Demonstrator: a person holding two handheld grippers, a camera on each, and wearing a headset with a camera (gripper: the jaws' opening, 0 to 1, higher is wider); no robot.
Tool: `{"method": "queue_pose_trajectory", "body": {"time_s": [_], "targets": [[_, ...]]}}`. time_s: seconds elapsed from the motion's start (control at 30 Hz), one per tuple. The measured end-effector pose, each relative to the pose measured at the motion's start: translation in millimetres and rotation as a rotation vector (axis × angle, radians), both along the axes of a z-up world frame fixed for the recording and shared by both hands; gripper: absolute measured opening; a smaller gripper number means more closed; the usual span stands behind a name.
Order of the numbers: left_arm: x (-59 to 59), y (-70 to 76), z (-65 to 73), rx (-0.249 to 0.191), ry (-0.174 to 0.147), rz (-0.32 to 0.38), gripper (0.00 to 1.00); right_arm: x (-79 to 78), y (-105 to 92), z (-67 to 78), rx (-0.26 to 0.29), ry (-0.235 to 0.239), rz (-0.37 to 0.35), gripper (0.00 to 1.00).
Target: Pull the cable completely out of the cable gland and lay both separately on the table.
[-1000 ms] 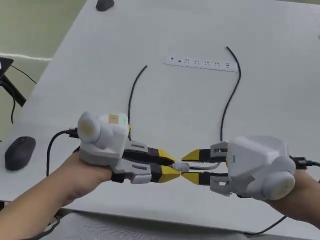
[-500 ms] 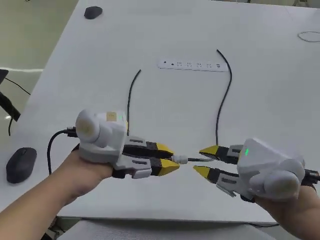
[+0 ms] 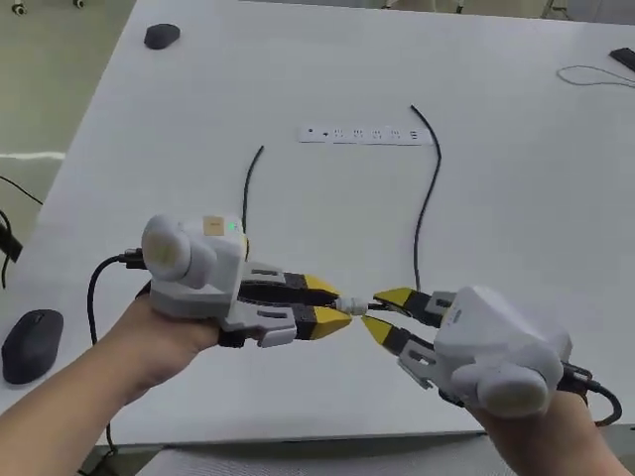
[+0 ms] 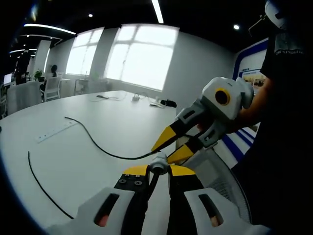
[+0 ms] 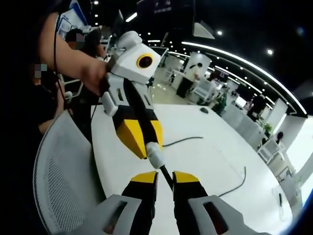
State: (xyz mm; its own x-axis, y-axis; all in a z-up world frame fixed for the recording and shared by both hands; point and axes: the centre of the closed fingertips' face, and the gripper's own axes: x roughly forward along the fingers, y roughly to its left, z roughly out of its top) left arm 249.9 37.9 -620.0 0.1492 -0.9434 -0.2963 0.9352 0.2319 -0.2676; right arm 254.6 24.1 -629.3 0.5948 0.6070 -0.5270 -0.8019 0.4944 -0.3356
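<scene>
Returned beside the gland (image 4: 158, 162) pinched in the left tool (image 3: 342, 306), the right tool (image 3: 371, 309), jaws apart, straddles the limp cable (image 3: 425, 208), best gripped close by.

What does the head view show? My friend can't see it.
Two hand-held grippers meet tip to tip over a white table. The left gripper clamps the cable gland; the right gripper has its jaws apart around the black cable.

left gripper (image 4: 158, 171) clamps cable gland (image 4: 158, 163); cable (image 4: 112, 155) trails over table (image 4: 88, 174).
</scene>
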Motion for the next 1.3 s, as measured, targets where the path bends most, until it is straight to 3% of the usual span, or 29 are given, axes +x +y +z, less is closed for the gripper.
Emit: {"method": "queue_pose_trajectory", "body": {"time_s": [0.13, 0.33, 0.47, 0.83, 1.3], "targets": [[-0.7, 0.3, 0.5, 0.002, -0.005, 0.000, 0.15, 1.2, -0.4, 1.2, 0.008, -0.005, -0.010, 0.03], [-3.5, 2.8, -2.7, 0.016, -0.006, -0.003, 0.15, -2.8, 4.2, -3.4, -0.054, -0.026, 0.039, 0.02], [-2.9, 5.2, -4.2, 0.022, -0.010, 0.003, 0.15, -0.5, 4.6, -4.9, -0.022, 0.022, 0.020, 0.01], [0.2, 5.8, -2.3, 0.014, -0.016, 0.020, 0.15, 3.2, 4.3, -7.0, 0.016, 0.066, -0.022, 0.00], [3.5, 7.5, -3.9, 0.006, -0.012, 0.033, 0.15, 11.4, -16.1, -19.4, 0.057, 0.137, -0.119, 0.00]]}}
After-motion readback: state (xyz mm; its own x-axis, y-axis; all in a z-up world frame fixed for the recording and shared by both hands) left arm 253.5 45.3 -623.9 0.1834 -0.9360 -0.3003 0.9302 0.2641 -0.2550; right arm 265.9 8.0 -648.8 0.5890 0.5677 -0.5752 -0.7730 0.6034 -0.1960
